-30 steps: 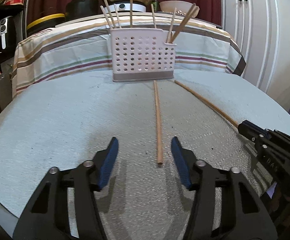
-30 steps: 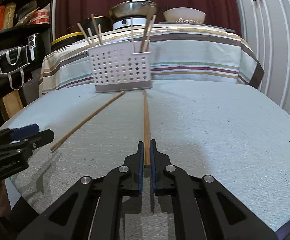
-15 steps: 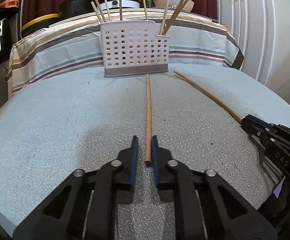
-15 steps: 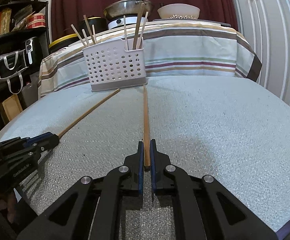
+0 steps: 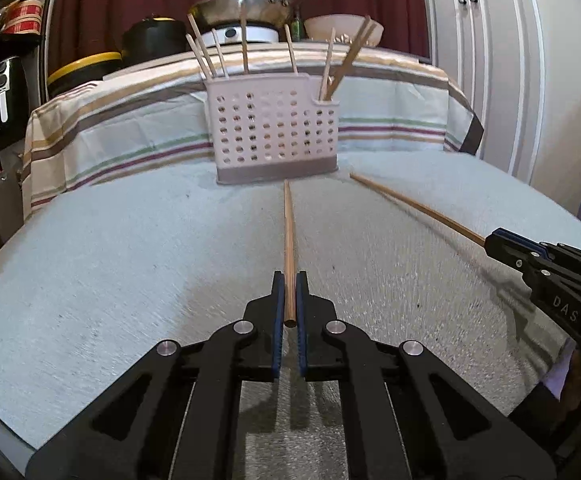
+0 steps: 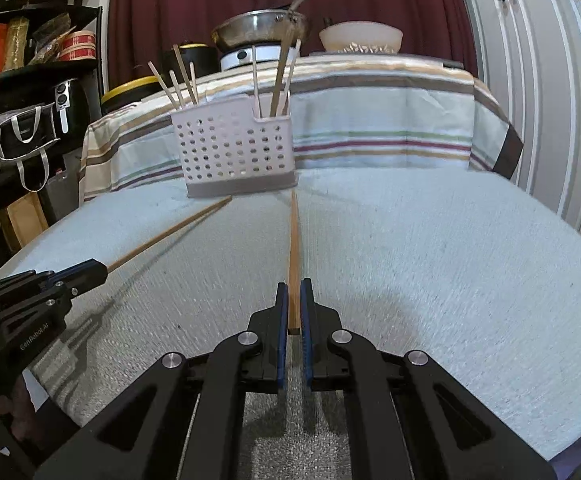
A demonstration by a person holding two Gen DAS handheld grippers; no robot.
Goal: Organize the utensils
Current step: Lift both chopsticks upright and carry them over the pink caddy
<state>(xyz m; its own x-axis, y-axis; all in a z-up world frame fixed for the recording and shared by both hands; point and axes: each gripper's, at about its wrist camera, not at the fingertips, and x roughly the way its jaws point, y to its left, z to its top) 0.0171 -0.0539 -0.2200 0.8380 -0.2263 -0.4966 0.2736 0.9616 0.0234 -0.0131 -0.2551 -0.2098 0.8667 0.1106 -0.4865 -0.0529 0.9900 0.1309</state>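
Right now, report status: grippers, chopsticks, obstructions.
Left gripper shut on round chopstick. Right gripper shut on flat chopstick. Utensil basket ahead, path clear.

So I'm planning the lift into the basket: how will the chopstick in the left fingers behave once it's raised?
The chopstick looks like straight wood, so probably stiff and light. Gripped near one end by the left gripper, it may droop or pivot. Its round section suggests it would roll if dropped on the table.
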